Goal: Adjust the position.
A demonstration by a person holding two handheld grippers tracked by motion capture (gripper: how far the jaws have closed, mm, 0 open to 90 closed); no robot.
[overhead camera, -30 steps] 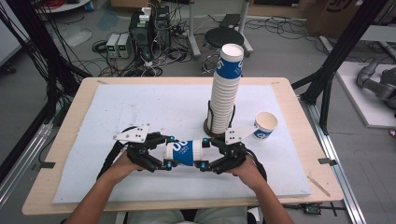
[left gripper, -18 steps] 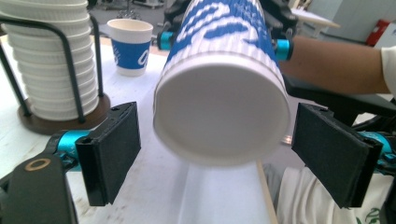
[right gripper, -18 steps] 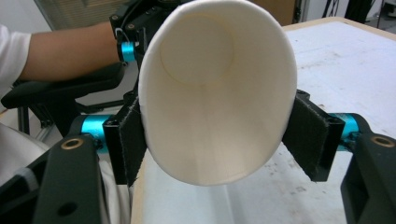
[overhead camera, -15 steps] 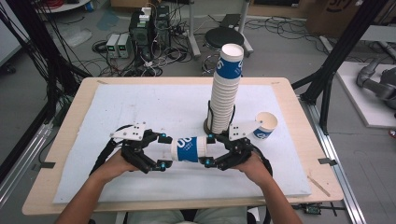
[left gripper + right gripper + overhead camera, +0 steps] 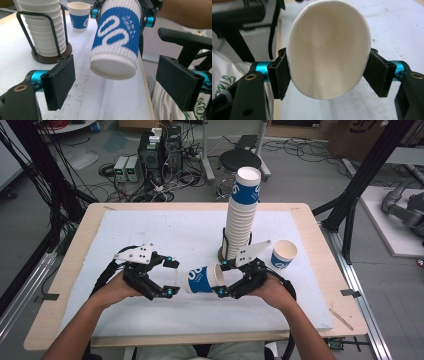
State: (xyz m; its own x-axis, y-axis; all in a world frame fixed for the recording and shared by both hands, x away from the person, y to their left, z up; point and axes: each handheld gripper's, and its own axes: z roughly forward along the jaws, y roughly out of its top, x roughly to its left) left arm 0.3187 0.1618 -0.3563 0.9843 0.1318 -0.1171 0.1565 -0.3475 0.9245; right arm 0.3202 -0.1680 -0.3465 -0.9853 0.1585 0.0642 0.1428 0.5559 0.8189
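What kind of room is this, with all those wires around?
Most likely a research lab or workshop, not a home or café. Cables and electronic boxes clutter the floor, black metal frames flank the table, and a person handles a paper cup with hand-held grippers.

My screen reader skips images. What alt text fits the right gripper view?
The right gripper is shut on a paper cup, squeezing its rim oval, with the white inside facing the camera, above the white table cover.

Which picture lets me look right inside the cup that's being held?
The right gripper view: the held cup faces its open mouth to the camera. The left gripper view shows its closed bottom; the high view shows its blue side.
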